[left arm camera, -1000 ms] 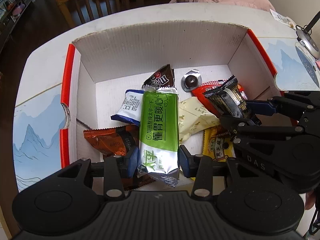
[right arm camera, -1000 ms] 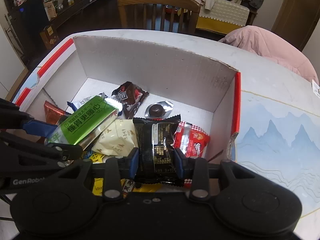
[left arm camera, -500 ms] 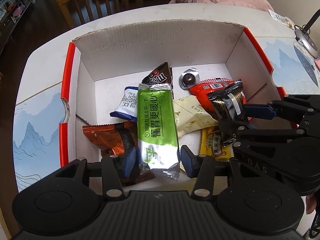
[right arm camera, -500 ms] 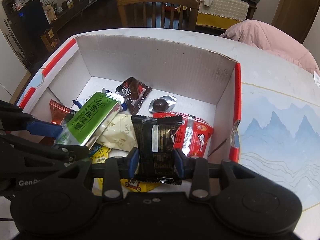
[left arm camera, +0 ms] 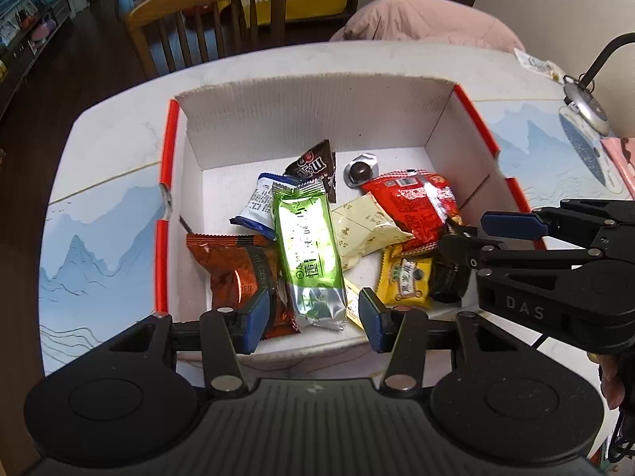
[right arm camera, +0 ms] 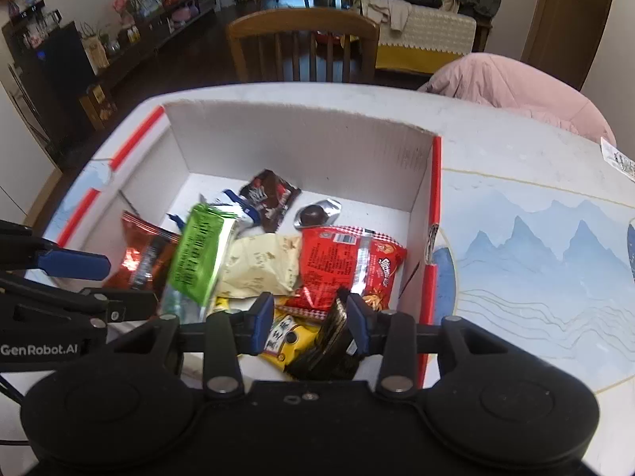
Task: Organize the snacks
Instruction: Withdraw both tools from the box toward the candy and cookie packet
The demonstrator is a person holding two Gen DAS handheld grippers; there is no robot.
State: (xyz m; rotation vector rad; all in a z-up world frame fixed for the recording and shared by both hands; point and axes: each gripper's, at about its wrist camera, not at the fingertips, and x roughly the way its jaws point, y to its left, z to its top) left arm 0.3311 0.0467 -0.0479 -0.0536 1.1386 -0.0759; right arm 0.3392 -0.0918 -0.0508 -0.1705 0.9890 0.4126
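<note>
A white cardboard box (left arm camera: 309,119) (right arm camera: 297,146) with red edges holds several snack packets. My left gripper (left arm camera: 313,321) (right arm camera: 107,281) is open over the near wall. The green packet (left arm camera: 309,254) (right arm camera: 198,254) lies loose between its pads, touching neither. My right gripper (right arm camera: 309,325) (left arm camera: 472,234) has its jaws opening. The black packet (right arm camera: 333,337) (left arm camera: 448,277) stands tilted between them, leaning by the right pad and not clamped. Around them lie a red packet (left arm camera: 412,206), a cream packet (left arm camera: 365,230), an orange-brown packet (left arm camera: 230,265) and a yellow packet (left arm camera: 405,277).
The box stands on a table mat (right arm camera: 535,258) printed with blue mountains. A wooden chair (right arm camera: 301,39) and a pink garment (right arm camera: 516,83) are beyond the table's far edge. A desk lamp (left arm camera: 587,99) stands at the right, and a small wrapper (left arm camera: 535,65) lies near it.
Both grippers have drawn back and risen from the box. The left jaws widened and the green packet now lies flat. The black packet slipped down and tilted in the right jaws.
</note>
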